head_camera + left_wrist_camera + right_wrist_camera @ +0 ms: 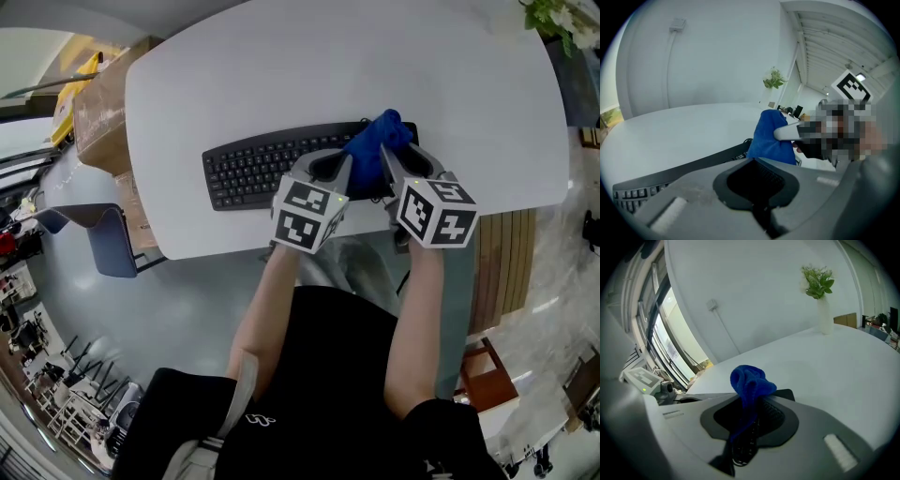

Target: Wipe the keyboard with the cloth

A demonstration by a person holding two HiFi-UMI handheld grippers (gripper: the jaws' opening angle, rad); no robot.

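A black keyboard (258,171) lies on the white table (328,75), near its front edge. A bunched blue cloth (379,142) hangs over the keyboard's right end. My right gripper (398,165) is shut on the cloth; in the right gripper view the cloth (749,380) is pinched between the jaws and balloons above them. My left gripper (332,171) sits just left of the cloth, above the keyboard's right half, shut with nothing in it. From the left gripper view the cloth (771,136) shows ahead of the shut jaws, with the keyboard (640,190) at lower left.
A cardboard box (101,105) stands off the table's left side, with a blue chair (111,239) below it. A green plant in a white vase (820,291) is at the table's far right corner. A wooden slatted panel (506,267) runs along the right.
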